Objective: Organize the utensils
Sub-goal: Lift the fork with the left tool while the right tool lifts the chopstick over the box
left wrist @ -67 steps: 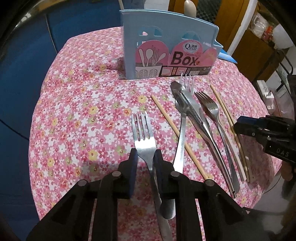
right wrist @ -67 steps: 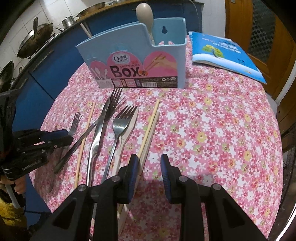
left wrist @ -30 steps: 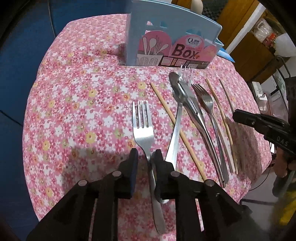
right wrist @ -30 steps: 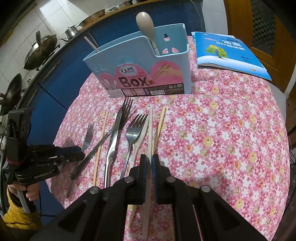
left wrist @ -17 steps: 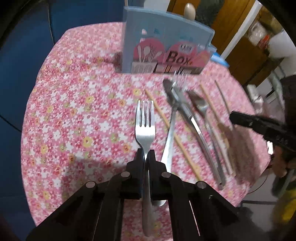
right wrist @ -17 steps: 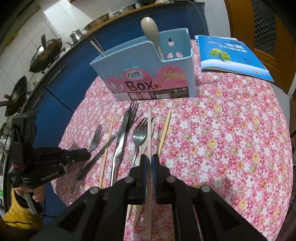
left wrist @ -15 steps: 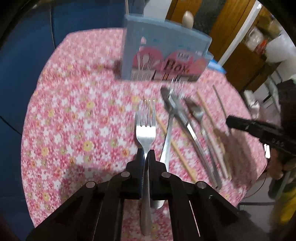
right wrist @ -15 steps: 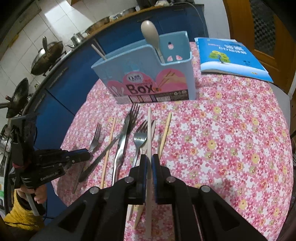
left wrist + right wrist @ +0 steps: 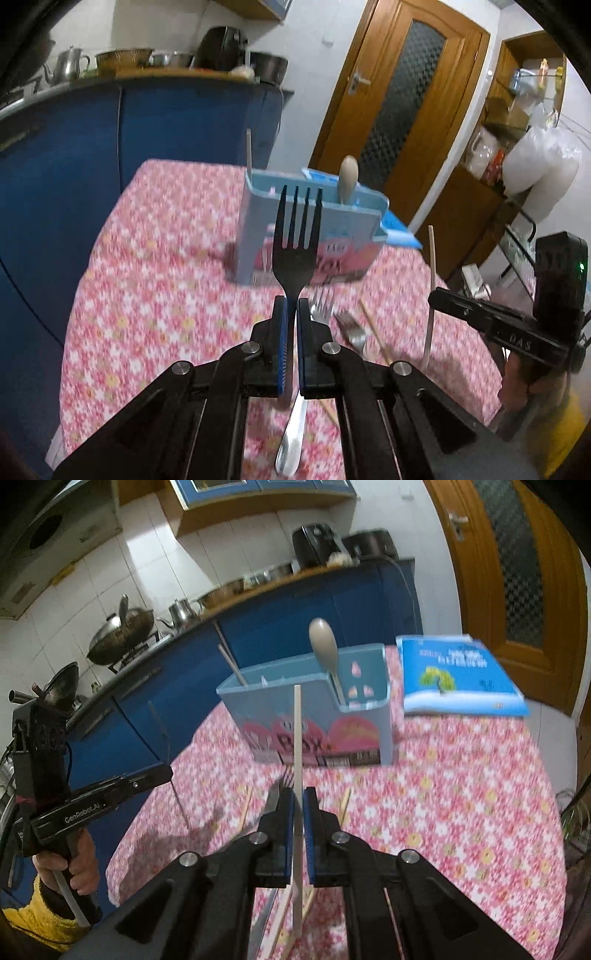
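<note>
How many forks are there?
3: one fork upright in the left claw; a second fork and third fork lying on the tablecloth beyond. Others may be hidden.

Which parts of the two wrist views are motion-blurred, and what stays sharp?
Left wrist: tablecloth and blue box smeared; fork in the left gripper crisp, backlit dark. Right wrist: cloth, box label, booklet blurred; chopstick and right gripper sharp.

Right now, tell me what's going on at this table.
A person is sorting utensils with a gripper in each hand. The left gripper is shut on a fork, held up tines-first. The right gripper is shut on a chopstick, also lifted off the cloth. The blue box ahead already holds a spoon and a stick. More forks and chopsticks lie on the table.
</note>
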Action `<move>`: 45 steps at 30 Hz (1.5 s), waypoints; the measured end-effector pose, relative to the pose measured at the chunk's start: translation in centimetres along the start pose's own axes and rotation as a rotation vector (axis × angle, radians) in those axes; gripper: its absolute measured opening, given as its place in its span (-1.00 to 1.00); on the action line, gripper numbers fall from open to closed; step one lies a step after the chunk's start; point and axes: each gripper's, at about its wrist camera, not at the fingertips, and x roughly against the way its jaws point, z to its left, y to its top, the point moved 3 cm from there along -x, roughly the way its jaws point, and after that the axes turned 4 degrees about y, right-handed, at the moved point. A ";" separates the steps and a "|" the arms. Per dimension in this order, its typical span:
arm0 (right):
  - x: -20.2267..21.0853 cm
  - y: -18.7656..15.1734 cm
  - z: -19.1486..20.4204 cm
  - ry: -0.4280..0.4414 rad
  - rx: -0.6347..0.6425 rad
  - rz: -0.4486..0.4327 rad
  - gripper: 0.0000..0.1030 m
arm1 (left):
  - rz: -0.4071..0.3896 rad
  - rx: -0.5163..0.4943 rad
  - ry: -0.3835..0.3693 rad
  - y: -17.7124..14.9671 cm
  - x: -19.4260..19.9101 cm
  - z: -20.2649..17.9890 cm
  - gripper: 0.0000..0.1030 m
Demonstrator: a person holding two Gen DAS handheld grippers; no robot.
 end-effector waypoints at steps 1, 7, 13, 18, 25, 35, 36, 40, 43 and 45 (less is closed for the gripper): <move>0.1 0.3 0.0 -0.002 0.003 -0.014 -0.87 | -0.010 0.001 -0.001 0.4 0.1 0.0 -0.96; 0.7 2.1 0.0 -0.008 0.012 -0.079 -0.87 | -0.070 -0.004 0.009 2.7 0.5 -0.5 -0.96; 0.9 3.5 -0.5 -0.012 0.003 -0.111 -0.87 | -0.126 -0.016 0.020 5.7 1.3 -1.0 -0.96; 1.0 4.0 -0.8 -0.020 0.006 -0.116 -0.87 | -0.183 -0.026 0.047 8.8 1.8 -1.3 -0.96; 1.2 5.2 -1.4 -0.033 0.009 -0.135 -0.87 | -0.244 -0.045 0.095 12.4 1.1 -1.3 -0.96; 1.8 9.5 -2.2 -0.064 0.025 -0.201 -0.87 | -0.259 -0.025 0.096 14.4 -1.2 -0.5 -0.96; 1.8 10.0 -2.2 -0.066 0.028 -0.208 -0.87 | -0.261 -0.026 0.096 14.6 -1.2 -0.5 -0.96; 1.6 12.2 -2.4 -0.070 0.029 -0.248 -0.87 | -0.273 -0.031 0.091 15.3 -1.4 -0.7 -0.96; 1.1 13.3 -2.5 -0.087 0.039 -0.281 -0.87 | -0.278 -0.027 0.087 15.5 -1.6 -0.7 -0.96; 0.5 13.8 -2.6 -0.097 0.045 -0.298 -0.87 | -0.269 -0.029 0.086 15.3 -2.2 -0.5 -0.96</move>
